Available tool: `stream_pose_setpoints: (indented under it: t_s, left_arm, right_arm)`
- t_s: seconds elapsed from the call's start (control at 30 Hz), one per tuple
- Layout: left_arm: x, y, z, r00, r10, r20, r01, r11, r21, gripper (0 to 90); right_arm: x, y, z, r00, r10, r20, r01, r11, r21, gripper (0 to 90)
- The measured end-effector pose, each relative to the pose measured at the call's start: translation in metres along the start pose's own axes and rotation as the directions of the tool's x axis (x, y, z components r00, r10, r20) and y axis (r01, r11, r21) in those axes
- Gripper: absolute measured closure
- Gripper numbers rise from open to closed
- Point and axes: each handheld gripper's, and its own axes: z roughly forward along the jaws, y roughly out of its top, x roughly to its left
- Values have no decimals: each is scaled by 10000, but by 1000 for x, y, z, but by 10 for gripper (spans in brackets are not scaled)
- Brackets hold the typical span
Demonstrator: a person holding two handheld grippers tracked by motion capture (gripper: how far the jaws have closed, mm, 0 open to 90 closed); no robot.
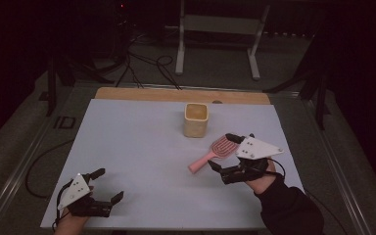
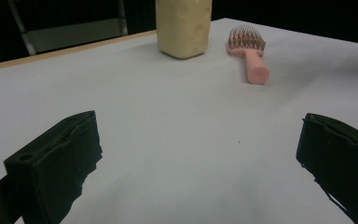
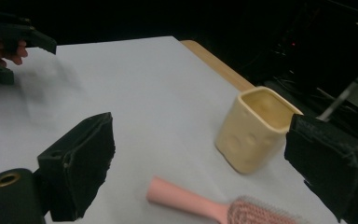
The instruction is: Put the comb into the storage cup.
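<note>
Above pink hairbrush (image 1: 214,152), right gripper (image 1: 223,152) jaws apart, seemingly untouching; left gripper (image 1: 108,185) jaws apart, low.

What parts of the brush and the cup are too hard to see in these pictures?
- Pink hairbrush: in the right gripper view, the bottom edge cuts off its head.
- Hairbrush in the high view: the right tool hangs over the head's far side.
- Yellow cup: in the left gripper view, the top edge cuts off its rim.
- Cup bottom inside: too dim in the high view.
</note>
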Motion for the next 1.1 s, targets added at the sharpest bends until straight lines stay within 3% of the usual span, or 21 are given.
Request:
stream_pose_setpoints:
  t_s: [0.23, 0.57, 0.77, 0.9, 1.1]
  left_arm:
    - [0, 0, -1, 10000, -35, -14, 35, 10000, -41, 0]
    - [0, 0, 0, 10000, -10, 23, 10, 10000, -48, 0]
    - [-1, 0, 0, 10000, -6, 61, 6, 10000, -30, 0]
    - [-1, 0, 0, 10000, 12, 75, -12, 10000, -38, 0]
    - [-1, 0, 0, 10000, 12, 74, -12, 10000, -29, 0]
  right_arm:
    - [4, 7, 23, 9991, -113, -416, 114, 9999, 19, 83]
    - [7, 9, 59, 9937, 97, -1115, -71, 9997, 239, 87]
    - [8, 2, 79, 9894, 181, -1440, -110, 9987, 497, 88]
    - [7, -5, 91, 9819, 347, -1862, -201, 9966, 794, 88]
    - [4, -16, 106, 9762, 642, -2072, -401, 9921, 1185, 88]
